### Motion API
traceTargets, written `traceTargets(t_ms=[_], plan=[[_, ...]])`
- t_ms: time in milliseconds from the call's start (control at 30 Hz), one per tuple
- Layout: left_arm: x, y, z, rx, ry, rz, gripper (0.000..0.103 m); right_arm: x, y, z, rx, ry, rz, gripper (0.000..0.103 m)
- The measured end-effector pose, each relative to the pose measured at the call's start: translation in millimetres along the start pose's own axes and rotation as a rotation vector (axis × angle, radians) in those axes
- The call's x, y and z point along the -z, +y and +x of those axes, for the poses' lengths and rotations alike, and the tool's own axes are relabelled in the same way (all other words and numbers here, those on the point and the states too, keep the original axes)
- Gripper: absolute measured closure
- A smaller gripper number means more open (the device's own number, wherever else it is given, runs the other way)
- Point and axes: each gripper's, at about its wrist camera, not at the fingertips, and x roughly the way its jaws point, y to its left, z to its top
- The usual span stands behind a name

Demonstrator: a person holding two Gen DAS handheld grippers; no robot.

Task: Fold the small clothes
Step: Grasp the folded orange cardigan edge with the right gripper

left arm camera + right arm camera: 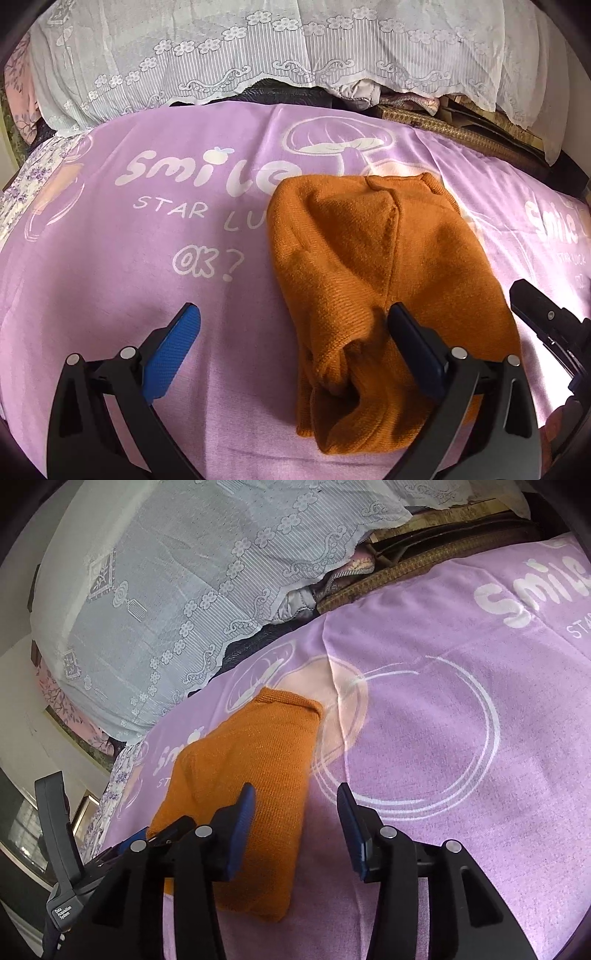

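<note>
Purple sheet (110,280) lies bare left of the folded orange garment (369,258).

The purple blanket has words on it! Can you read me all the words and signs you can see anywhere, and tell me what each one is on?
"smile": white letters on the purple blanket, by the mushroom drawing.
"STAR LU...": on the blanket; the orange knit garment hides the rest.
"OK?": on the blanket, lower down.
"smile": again at the blanket's right edge; the smaller lines under it are too blurred.
"Data Acquisition System": on the left gripper's handle, tiny, my best reading.

Orange knit garment (373,258) lies on purple bedspread (147,295).
</note>
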Motion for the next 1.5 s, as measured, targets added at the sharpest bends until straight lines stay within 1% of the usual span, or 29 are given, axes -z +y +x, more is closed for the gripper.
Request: traceTargets(t_ms=[133, 233, 300, 333, 367, 400, 433, 467, 533, 733, 933, 1133, 1200, 1267, 1333, 1433, 1500], plan=[[-1, 1, -3, -0.033, -0.019, -0.003, 0.004, 1, 17, -6, -0.018, -0.034, -0.082, 0.056], [-2, 4, -3, -0.043, -0.019, -0.011, 0.004, 3, 29, -10, -0.031, -0.056, -0.144, 0.056], [-2, 4, -1, -0.053, -0.013, -0.011, 0.004, 5, 34, -8, -0.015, -0.045, -0.177, 0.052], [-1, 4, 1, -0.057, -0.008, -0.010, 0.004, 6, 35, -2, 0.005, -0.018, -0.184, 0.047], [-1, 4, 2, -0.059, -0.004, -0.008, 0.004, 7, 33, 7, 0.026, 0.028, -0.183, 0.045], [-1, 3, 3, -0.062, -0.001, -0.006, 0.004, 9, 29, 18, 0.039, 0.080, -0.169, 0.044], [-1, 2, 4, -0.071, 0.003, -0.002, 0.004, 9, 24, 25, 0.033, 0.113, -0.143, 0.041], [0, 1, 6, -0.077, 0.006, 0.003, 0.004, 7, 17, 27, 0.012, 0.127, -0.109, 0.038], [0, 0, 6, -0.076, 0.006, 0.006, 0.004, 7, 12, 26, -0.009, 0.128, -0.076, 0.037], [-1, 1, 5, -0.070, 0.002, 0.003, 0.004, 7, 21, 16, -0.005, 0.077, -0.116, 0.036], [-1, -1, 2, -0.057, -0.003, 0.002, 0.004, 3, 13, 17, -0.017, 0.085, -0.070, 0.035], [-2, -1, 0, -0.039, -0.005, -0.004, 0.004, 3, 12, 17, -0.019, 0.087, -0.064, 0.034], [-2, 0, -1, -0.022, -0.004, -0.014, 0.004, 3, 12, 17, -0.021, 0.088, -0.060, 0.034], [-3, 3, -2, 0.013, -0.001, -0.031, 0.004, 3, 11, 18, -0.022, 0.089, -0.056, 0.033], [-5, 8, -4, 0.081, 0.007, -0.062, 0.004, 3, 11, 17, -0.023, 0.087, -0.051, 0.033], [-8, 27, -2, 0.196, 0.032, -0.154, 0.004, 2, 8, 15, -0.028, 0.081, -0.034, 0.032], [-9, 39, 5, 0.261, 0.064, -0.215, 0.004, 1, 5, 14, -0.032, 0.079, -0.015, 0.032]])
